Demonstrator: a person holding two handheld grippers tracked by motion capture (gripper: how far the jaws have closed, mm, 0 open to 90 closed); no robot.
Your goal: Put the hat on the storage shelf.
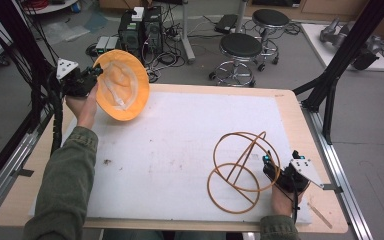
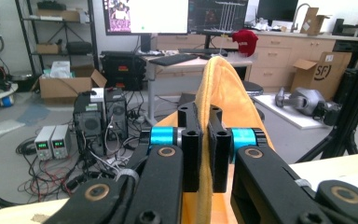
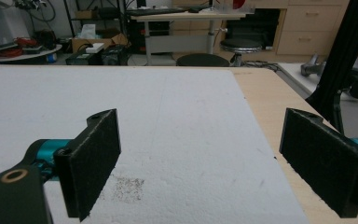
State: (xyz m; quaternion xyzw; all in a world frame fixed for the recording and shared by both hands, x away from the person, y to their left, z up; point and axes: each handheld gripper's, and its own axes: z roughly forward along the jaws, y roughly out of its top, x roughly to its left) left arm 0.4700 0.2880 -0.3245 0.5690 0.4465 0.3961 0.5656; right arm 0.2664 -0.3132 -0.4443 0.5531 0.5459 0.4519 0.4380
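- orange hat [image 1: 121, 85]: held up off the table at its far left corner, tilted so its hollow inside with a pale lining faces the high camera; in the left gripper view its yellow-orange brim [image 2: 219, 107] rises on edge between the jaws.
- left gripper [image 1: 92, 74]: jaws pressed together on the hat's brim, pinching the fabric; a hand [image 1: 84, 106] in an olive sleeve [image 1: 66, 180] carries it; a grey three-cornered plate sits on top.
- wire frame [image 1: 240, 170]: orange hoops joined by thin rods, resting on the white mat at the near right, just beside the right gripper; whether they touch cannot be told.
- right gripper [image 1: 271, 166]: low over the near right of the table, jaws spread wide apart with nothing between them; the right gripper view shows bare mat between its two black pads [image 3: 93, 158].
- white mat [image 1: 180, 130]: covers most of the wooden table [image 1: 300, 125], with a small dark speck [image 1: 107, 161] near the left sleeve and a faint brown smudge [image 3: 127, 187] near the right gripper.
- beyond the table: two black round stools [image 1: 241, 47], computer towers [image 1: 140, 30] with tangled cables on a grey floor, and black frame struts [image 1: 350, 50] at right.
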